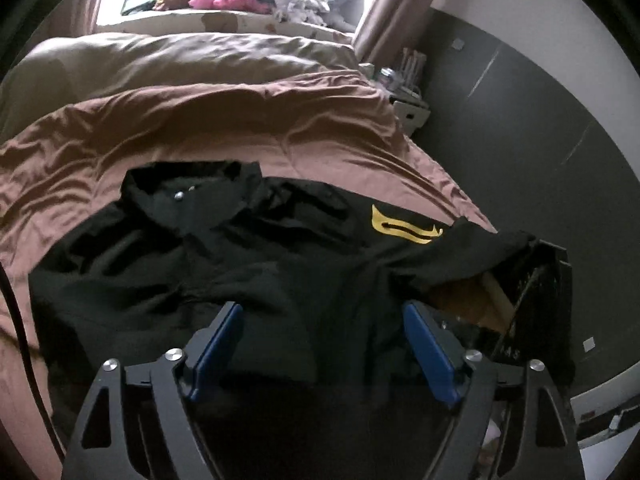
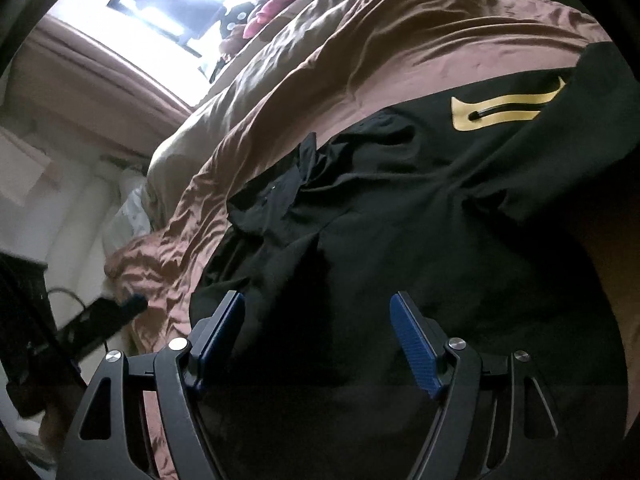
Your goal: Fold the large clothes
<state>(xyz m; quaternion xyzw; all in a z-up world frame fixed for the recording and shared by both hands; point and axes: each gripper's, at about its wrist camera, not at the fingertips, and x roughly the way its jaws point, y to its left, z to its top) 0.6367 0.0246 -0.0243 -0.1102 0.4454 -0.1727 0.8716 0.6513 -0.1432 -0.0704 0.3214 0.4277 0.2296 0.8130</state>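
Observation:
A black polo shirt (image 1: 224, 264) with a yellow chest mark (image 1: 404, 226) lies spread on a brown bedspread (image 1: 224, 128), collar (image 1: 188, 192) toward the pillows. My left gripper (image 1: 322, 310) is open and empty, its blue pads just above the shirt's lower body. One sleeve (image 1: 488, 252) hangs off the bed's right edge. In the right wrist view the same shirt (image 2: 400, 208) and its yellow mark (image 2: 504, 114) fill the frame. My right gripper (image 2: 318, 302) is open and empty over the shirt's dark lower part.
A beige duvet (image 1: 172, 60) lies at the bed's head below a bright window sill with a pink cushion (image 1: 228, 2). A nightstand (image 1: 408, 100) stands at the right by a dark wall. A black device (image 2: 100, 316) sits left of the bed.

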